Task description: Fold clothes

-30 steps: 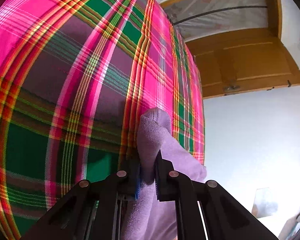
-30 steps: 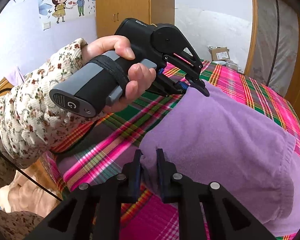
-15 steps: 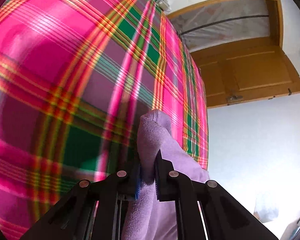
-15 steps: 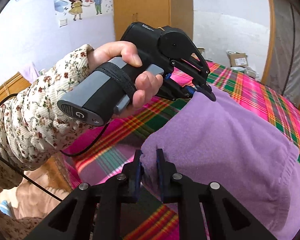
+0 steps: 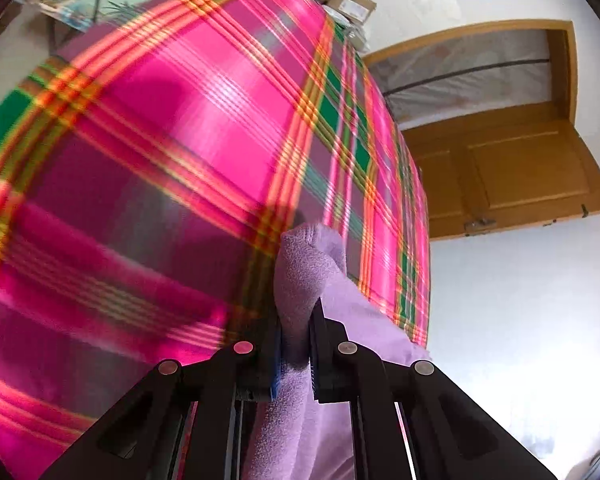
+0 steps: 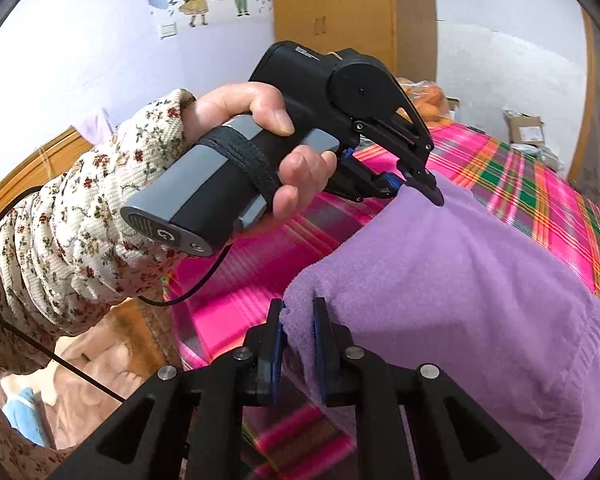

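Right wrist: purple garment (image 6: 480, 280) between hand-held gripper (image 6: 298, 320) fingers.

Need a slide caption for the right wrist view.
Both grippers, right and left, pinch a purple fleece garment above a pink plaid bedspread.

Both grippers are matte black. The right gripper (image 6: 298, 322) has blue-edged pads and round silver screws along its fingers. The left gripper (image 6: 414, 188) has a grey and black handle (image 6: 220, 196) with a black strap, a power symbol on its end and a thin black cable (image 6: 196, 288). The sleeve (image 6: 80, 216) is cream, ribbed, with small flowers.
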Motion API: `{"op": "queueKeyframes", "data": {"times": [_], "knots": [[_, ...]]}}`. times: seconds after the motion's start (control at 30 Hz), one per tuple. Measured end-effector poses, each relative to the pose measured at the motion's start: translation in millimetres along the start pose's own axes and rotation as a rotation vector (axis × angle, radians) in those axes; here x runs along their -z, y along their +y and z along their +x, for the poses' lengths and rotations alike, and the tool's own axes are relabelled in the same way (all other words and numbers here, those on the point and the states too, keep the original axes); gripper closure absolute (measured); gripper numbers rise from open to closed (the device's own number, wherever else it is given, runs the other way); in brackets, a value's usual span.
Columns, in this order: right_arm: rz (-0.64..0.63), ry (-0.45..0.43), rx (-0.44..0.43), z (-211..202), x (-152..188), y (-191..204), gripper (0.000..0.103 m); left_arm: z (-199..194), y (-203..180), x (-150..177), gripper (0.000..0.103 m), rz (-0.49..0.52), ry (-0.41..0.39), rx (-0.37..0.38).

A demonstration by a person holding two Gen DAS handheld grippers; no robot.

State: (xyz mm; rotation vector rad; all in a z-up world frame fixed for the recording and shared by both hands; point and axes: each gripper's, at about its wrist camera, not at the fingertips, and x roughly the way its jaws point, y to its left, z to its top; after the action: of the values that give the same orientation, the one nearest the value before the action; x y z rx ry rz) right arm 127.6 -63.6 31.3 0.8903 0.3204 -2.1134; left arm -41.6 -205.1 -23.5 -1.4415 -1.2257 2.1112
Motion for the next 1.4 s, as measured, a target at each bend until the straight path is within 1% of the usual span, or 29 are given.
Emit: {"op": "queueKeyframes", "data": {"times": [0.2, 0.37, 0.47, 0.6, 0.63, 0.67, 0.77, 0.9, 0.97, 1.0, 1.07, 1.1, 1.2, 1.3, 1.4], "knots": [[-0.024, 0.015, -0.057, 18, -13, 16, 0.089, -31, 26, -6, 0.092, -0.027, -0.032, -0.028], [-0.039, 0.023, -0.095, 31, -20, 24, 0.089, -45, 47, -8, 0.092, -0.054, -0.041, -0.051], [-0.034, 0.034, -0.106, 38, -20, 23, 0.089, -44, 51, -9, 0.092, -0.063, -0.039, -0.041], [-0.019, 0.05, -0.12, 43, -18, 21, 0.086, -41, 53, -8, 0.09, -0.079, -0.033, -0.055], [-0.016, 0.054, -0.123, 43, -17, 19, 0.085, -42, 53, -8, 0.09, -0.079, -0.034, -0.056], [-0.012, 0.056, -0.125, 41, -16, 17, 0.084, -42, 50, -6, 0.086, -0.078, -0.038, -0.067], [-0.007, 0.048, -0.124, 32, -14, 13, 0.084, -48, 43, -1, 0.083, -0.074, -0.058, -0.102], [0.01, 0.019, -0.125, 15, -11, 4, 0.082, -65, 41, 8, 0.083, -0.085, -0.113, -0.132], [0.032, -0.007, -0.117, 3, -10, -5, 0.081, -76, 38, 14, 0.083, -0.081, -0.143, -0.141], [0.049, -0.02, -0.111, -3, -9, -11, 0.081, -82, 34, 19, 0.083, -0.065, -0.171, -0.155], [0.078, -0.046, -0.093, -17, -4, -21, 0.081, -87, 20, 28, 0.076, -0.042, -0.22, -0.184], [0.093, -0.06, -0.084, -24, -1, -26, 0.081, -92, 20, 33, 0.076, -0.03, -0.239, -0.196], [0.146, -0.094, -0.038, -45, 5, -47, 0.08, -96, 1, 46, 0.076, 0.018, -0.278, -0.232], [0.205, -0.123, 0.026, -67, 17, -73, 0.079, -90, -24, 62, 0.076, 0.1, -0.281, -0.255], [0.274, -0.149, 0.109, -92, 34, -99, 0.077, -71, -51, 78, 0.076, 0.203, -0.259, -0.241]]}}
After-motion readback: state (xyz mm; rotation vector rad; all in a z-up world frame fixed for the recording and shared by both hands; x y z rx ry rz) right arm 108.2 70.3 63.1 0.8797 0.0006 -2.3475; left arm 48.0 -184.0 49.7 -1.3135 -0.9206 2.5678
